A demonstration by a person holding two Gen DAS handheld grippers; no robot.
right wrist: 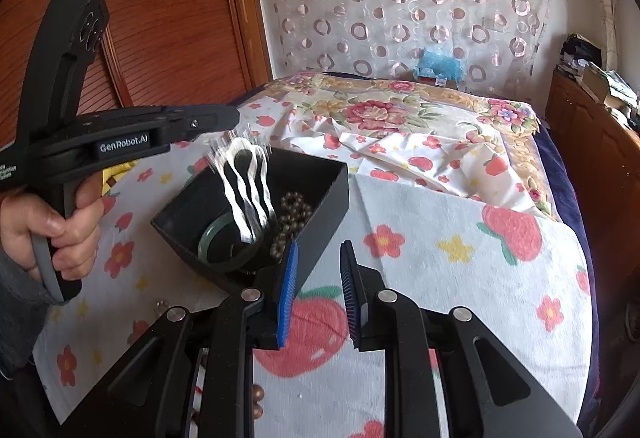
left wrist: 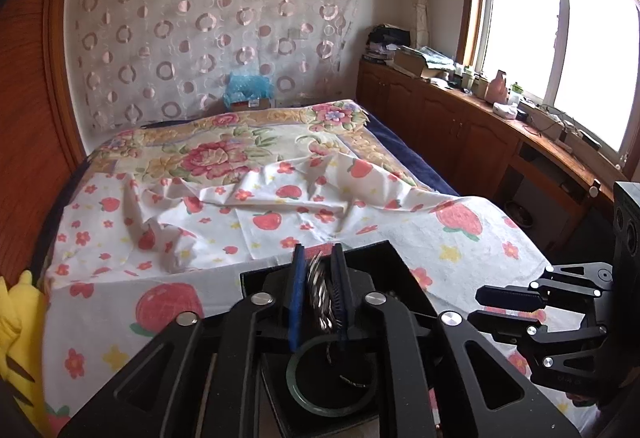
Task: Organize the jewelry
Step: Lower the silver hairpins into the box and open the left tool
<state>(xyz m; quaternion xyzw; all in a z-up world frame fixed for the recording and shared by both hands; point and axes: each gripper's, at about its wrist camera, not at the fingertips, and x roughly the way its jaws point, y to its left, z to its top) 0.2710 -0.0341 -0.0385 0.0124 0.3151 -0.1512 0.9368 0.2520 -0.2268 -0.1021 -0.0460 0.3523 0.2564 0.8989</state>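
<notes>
You're working on a bed (right wrist: 460,278) covered with a thin white sheet printed with red strawberries, little flowers and yellow stars, rumpled into folds further back where it meets a floral blanket (left wrist: 208,154) with big pink roses. Behind that hangs a sheer curtain (left wrist: 208,18) with shiny ring patterns, there's a ribbed wooden wardrobe door (right wrist: 168,10) on one side, and a bright window (left wrist: 560,38) over a long wooden cabinet (left wrist: 460,126) cluttered with boxes and bottles on the other. The black box (right wrist: 320,194) sits open on the sheet, square with matte walls, and inside you've got a smooth green bangle (right wrist: 224,246) and a strand of dark brown beads (right wrist: 292,214). Your left gripper (left wrist: 318,292) has its blue ribbed pads clamped on a silver chain bracelet (right wrist: 248,186), which dangles in wavy, blurred loops right over the box, its lower end over the bangle. Your left hand (right wrist: 60,234) is wrapped around the grey trigger handle. Your right gripper (right wrist: 318,294) sits just beside the near corner of the box, jaws a bit apart with nothing between them, only strawberry print showing through the gap.
</notes>
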